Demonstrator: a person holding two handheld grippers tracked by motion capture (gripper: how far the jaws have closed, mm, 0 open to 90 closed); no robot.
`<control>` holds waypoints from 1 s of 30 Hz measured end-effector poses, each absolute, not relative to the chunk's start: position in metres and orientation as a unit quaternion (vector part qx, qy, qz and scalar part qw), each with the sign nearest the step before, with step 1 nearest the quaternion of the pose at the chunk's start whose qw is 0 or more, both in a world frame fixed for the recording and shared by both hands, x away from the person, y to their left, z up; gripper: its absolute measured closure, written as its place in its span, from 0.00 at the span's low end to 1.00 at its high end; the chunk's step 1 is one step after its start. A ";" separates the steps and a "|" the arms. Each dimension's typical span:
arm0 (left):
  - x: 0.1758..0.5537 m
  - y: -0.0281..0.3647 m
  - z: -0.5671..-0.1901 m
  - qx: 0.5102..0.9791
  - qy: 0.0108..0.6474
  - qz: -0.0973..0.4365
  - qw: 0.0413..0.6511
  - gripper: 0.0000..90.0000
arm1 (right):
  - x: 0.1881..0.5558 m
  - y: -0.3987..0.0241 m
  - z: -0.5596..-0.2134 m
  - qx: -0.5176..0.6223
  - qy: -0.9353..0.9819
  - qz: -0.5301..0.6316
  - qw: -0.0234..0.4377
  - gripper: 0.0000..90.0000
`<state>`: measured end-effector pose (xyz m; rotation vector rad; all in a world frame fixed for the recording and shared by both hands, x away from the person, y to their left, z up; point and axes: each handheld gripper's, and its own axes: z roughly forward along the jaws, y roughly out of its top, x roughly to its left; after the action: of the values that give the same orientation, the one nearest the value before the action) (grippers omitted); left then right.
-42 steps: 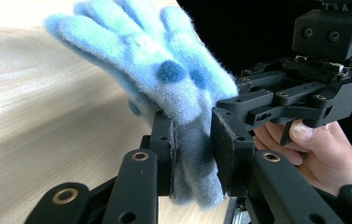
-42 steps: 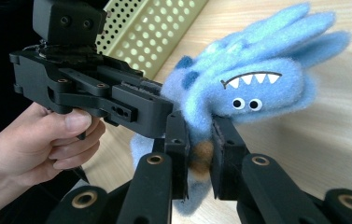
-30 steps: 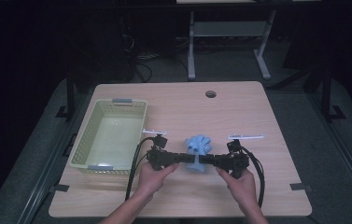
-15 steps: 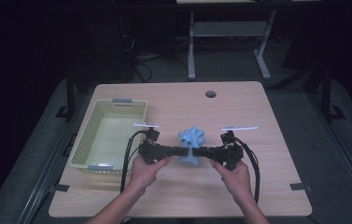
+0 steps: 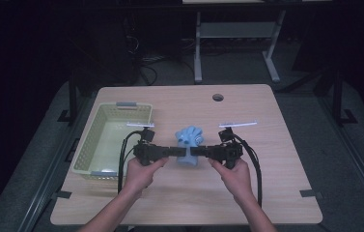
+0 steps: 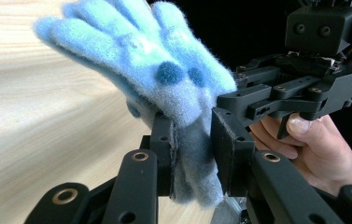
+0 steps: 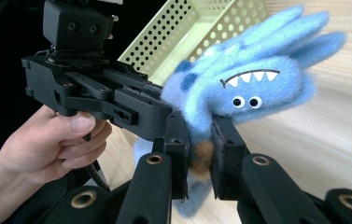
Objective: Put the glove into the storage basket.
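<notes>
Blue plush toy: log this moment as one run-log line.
left gripper: shut on blue plush toy | right gripper: shut on it, opposite side | toy: above table | yellow basket: to left

Just a light wood table [image 5: 266, 193] with a round hole [image 5: 217, 97] near its far edge and a pale yellow-green perforated basket [image 5: 89, 147] sitting on its left side.

left tongs [image 5: 178, 152]: clamped, level, facing right | right tongs [image 5: 198, 152]: clamped, level, facing left
</notes>
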<state>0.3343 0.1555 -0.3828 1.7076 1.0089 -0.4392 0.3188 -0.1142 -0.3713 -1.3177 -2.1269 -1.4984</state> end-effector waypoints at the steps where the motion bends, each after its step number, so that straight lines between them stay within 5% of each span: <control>1: 0.335 0.158 -0.382 0.716 0.420 -0.182 0.528 0.79 | 0.319 -0.112 -0.371 -0.447 -0.726 -0.511 0.112 0.88; 30: 0.339 0.201 -0.359 0.707 0.429 -0.162 0.538 0.79 | 0.340 -0.071 -0.347 -0.413 -0.742 -0.514 0.125 0.88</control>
<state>0.3387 0.2013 -0.3588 1.6826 1.0199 -0.3850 0.3398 -0.0706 -0.3470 -1.2029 -2.1607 -1.4977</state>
